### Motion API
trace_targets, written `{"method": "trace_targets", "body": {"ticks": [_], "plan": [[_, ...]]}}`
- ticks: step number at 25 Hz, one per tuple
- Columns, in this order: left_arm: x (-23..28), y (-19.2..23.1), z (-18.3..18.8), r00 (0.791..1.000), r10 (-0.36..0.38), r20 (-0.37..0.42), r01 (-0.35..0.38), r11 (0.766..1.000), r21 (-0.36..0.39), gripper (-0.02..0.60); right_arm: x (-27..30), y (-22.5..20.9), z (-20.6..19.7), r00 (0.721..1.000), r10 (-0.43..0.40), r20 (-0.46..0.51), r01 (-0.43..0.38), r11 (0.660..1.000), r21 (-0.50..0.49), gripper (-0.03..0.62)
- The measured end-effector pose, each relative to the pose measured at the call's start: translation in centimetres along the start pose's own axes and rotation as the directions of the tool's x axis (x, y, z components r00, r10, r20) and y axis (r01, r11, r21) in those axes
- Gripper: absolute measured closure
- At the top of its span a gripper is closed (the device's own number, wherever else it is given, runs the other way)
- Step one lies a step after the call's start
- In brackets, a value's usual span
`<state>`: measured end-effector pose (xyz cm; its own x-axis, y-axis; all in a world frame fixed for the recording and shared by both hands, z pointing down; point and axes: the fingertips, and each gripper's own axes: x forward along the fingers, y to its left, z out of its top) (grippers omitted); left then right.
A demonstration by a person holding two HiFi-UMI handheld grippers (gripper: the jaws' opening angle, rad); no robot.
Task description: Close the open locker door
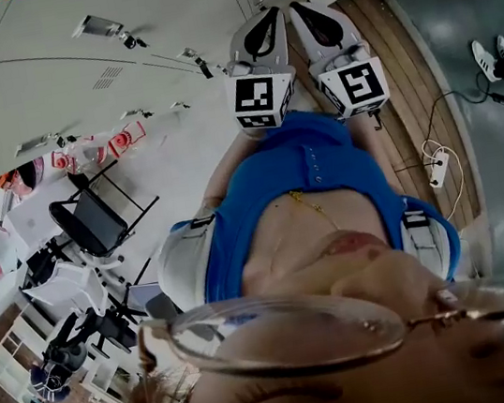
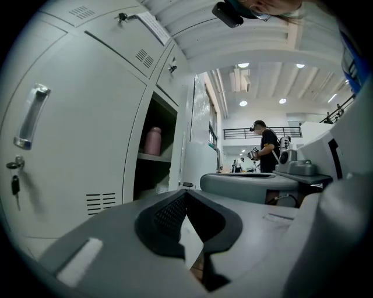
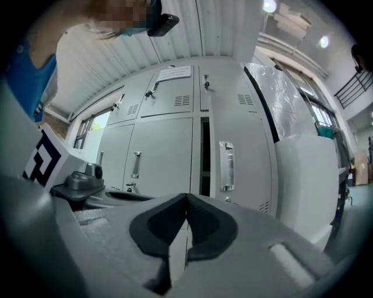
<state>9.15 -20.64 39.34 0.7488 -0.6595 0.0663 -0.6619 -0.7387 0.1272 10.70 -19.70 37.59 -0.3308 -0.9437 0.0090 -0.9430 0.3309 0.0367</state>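
Two shelves' worth of space shows inside the open locker compartment (image 2: pixel 156 151) in the left gripper view. A pink container (image 2: pixel 152 141) stands upright on the shelf (image 2: pixel 152 156). Something pale lies in the dark space below it, too dim to name. The neighbouring lockers are shut, and a key (image 2: pixel 14 185) hangs from the lock of the near one.

The open locker door (image 3: pixel 242 151) stands just right of centre in the right gripper view. It is a tall panel with its long axis upright and a vertical handle (image 3: pixel 226 166) near its left edge. A dark slit (image 3: pixel 205 154) separates that edge from the next locker.

The left gripper (image 2: pixel 186 195) and right gripper (image 3: pixel 186 199) are side by side, both with jaws pressed together and holding nothing, both apart from the door
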Motion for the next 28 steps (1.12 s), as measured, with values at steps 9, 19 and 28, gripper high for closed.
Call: {"method": "trace_targets", "body": {"ticks": [9,19,28], "plan": [[2.0,3.0,-0.1,0.997,-0.078,-0.023,0.079,0.997,0.015,0.581,3.7,-1.6,-0.4,0.997,-0.076,0.003,0.076,0.997,0.013,0.592],[1.9,5.3,-1.0,0.995,-0.09,-0.04,0.09,0.996,0.001,0.581,4.4,-4.1,0.0,0.998,-0.066,0.025,0.063,0.995,0.082,0.537],[2.3,6.1,-0.7,0.999,-0.03,-0.023,0.029,0.999,-0.037,0.581,5.3,-6.0,2.0,0.998,0.008,0.056,-0.012,0.997,0.071,0.495]]}}
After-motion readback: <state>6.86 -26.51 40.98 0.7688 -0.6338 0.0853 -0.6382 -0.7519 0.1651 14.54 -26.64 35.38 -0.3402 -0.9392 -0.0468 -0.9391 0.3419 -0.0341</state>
